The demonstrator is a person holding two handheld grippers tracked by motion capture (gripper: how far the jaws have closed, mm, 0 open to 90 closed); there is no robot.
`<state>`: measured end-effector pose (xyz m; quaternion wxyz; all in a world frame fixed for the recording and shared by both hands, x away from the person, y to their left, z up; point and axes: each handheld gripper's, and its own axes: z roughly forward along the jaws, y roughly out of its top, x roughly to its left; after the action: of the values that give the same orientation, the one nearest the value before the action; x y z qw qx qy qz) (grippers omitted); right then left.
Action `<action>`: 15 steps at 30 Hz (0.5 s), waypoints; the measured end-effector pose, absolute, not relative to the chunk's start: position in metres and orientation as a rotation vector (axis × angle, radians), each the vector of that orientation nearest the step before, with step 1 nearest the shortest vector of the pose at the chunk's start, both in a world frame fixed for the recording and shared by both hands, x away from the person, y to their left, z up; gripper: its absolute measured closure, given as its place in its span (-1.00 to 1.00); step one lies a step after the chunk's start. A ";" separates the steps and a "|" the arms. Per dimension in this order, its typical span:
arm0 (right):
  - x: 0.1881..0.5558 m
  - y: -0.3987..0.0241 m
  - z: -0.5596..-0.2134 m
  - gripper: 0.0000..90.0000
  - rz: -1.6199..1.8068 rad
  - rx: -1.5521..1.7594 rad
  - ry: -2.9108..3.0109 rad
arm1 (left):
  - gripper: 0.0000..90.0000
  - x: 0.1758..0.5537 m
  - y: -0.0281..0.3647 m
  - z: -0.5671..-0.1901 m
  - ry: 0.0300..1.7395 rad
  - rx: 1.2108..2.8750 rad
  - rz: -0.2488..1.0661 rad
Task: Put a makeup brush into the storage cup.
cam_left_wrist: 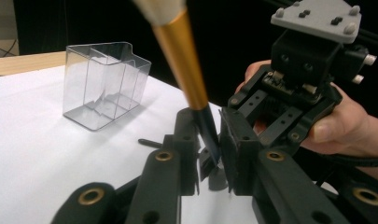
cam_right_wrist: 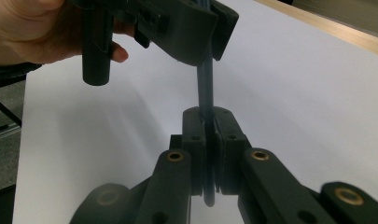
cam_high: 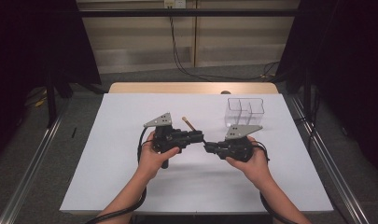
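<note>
White sheet covers the surface (cam_high: 130,186), wooden edge at the far side, dark curtains left and right, cables on the floor behind. My two hands meet near the middle of the sheet. Left claw (cam_left_wrist: 209,154) and right claw (cam_right_wrist: 209,140) point at each other, tips almost touching in the high view. Between them is a makeup brush (cam_left_wrist: 184,70): pale bristle tuft, gold ferrule, thin black handle. In the left claw view the brush stands tilted, bristles up and toward the camera, the black handle running down between my left jaws, which are pressed in on it. In the right claw view the same black handle rises from my right jaws, which are clamped together on its end, up into the left claw above. So both claws are clamped on the brush handle, held above the sheet, not resting on it. In the high view the brush (cam_high: 188,123) tip pokes out behind the left claw (cam_high: 198,137), angled away from me; the right claw (cam_high: 209,147) sits just right of it. Clear plastic organizer (cam_high: 245,112) with several compartments stands upright at the far right of the sheet, well apart from the brush, looks empty.
</note>
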<state>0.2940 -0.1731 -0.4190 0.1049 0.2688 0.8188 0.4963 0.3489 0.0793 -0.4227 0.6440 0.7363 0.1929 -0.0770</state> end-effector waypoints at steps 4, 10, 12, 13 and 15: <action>0.294 -0.169 -0.420 0.89 1.455 0.789 2.427 | 0.80 0.349 0.078 -0.423 0.441 1.667 -0.190; 0.296 -0.165 -0.422 0.89 1.460 0.798 2.431 | 0.82 0.349 0.077 -0.426 0.444 1.665 -0.205; 0.296 -0.164 -0.422 0.89 1.460 0.802 2.431 | 0.82 0.349 0.077 -0.426 0.445 1.662 -0.213; 0.296 -0.164 -0.422 0.89 1.463 0.802 2.430 | 0.82 0.349 0.077 -0.426 0.447 1.665 -0.213; 0.296 -0.164 -0.423 0.89 1.462 0.803 2.433 | 0.82 0.348 0.076 -0.427 0.449 1.664 -0.219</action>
<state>0.2959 -0.1636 -0.4228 0.0956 0.2709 0.8211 0.4932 0.3484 0.0761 -0.4266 0.6458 0.7313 0.1971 -0.0964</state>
